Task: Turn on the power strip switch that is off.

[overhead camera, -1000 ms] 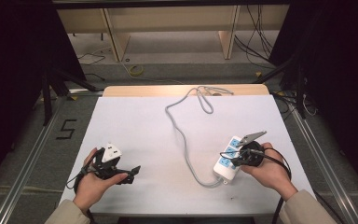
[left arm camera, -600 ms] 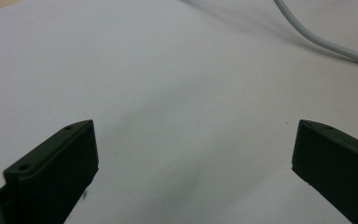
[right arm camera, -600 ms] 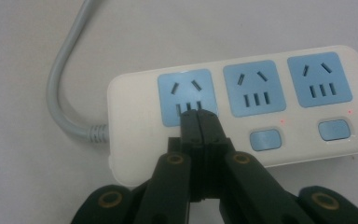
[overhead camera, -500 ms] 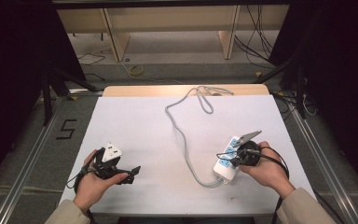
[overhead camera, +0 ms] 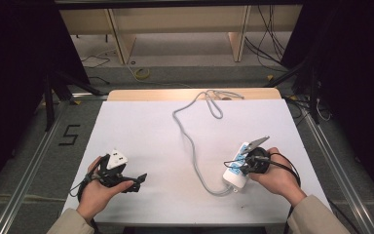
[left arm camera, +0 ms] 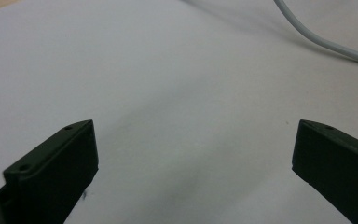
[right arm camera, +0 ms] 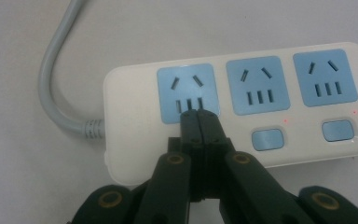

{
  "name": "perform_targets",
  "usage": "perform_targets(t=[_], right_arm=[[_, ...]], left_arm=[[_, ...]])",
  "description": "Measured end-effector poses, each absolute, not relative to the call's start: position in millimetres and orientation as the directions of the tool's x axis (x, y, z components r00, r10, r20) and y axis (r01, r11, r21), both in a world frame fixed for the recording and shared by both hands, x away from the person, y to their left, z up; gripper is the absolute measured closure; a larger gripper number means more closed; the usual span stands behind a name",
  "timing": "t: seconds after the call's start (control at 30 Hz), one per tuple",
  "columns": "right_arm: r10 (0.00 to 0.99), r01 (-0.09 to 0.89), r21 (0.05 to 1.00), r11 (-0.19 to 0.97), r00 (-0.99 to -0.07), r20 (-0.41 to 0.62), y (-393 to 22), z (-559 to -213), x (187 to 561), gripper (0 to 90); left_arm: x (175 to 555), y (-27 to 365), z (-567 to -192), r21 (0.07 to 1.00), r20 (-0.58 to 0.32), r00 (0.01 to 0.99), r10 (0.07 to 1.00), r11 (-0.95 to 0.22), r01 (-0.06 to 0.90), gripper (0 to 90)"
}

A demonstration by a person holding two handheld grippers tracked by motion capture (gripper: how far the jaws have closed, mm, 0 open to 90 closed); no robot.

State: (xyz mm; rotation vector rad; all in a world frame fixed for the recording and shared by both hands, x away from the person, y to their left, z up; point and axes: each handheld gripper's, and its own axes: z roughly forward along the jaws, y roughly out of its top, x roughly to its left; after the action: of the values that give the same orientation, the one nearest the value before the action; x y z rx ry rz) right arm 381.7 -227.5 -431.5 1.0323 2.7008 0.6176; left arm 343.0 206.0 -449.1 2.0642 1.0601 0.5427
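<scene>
While left gripper (left arm camera: 193,172) jaws gape, right gripper (right arm camera: 199,116) jaws closed against power strip (right arm camera: 135,116).

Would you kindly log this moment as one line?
left gripper: open, over bare table | right gripper: shut, tips on power strip

The high view looks forward and down from above the near edge of the counter (overhead camera: 141,122), taking in the whole top and the floor beyond it. The left gripper view sits low over the counter, looking across bare surface toward the cord (left arm camera: 326,42). The right gripper view looks down close onto the power strip (right arm camera: 242,112). All three share the strip's cord and the white counter.
</scene>
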Motion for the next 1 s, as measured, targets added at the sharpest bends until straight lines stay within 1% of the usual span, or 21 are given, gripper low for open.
perform_targets(t=[1.0], right_arm=[[0.674, 0.602, 0.407, 0.687, -0.737, -0.049, -222.3, -431.3, 383.3, 90.0]], left_arm=[[343.0, 205.0, -449.3, 0.770, 0.036, 0.572, 0.819, -0.388, 0.507, 0.0]])
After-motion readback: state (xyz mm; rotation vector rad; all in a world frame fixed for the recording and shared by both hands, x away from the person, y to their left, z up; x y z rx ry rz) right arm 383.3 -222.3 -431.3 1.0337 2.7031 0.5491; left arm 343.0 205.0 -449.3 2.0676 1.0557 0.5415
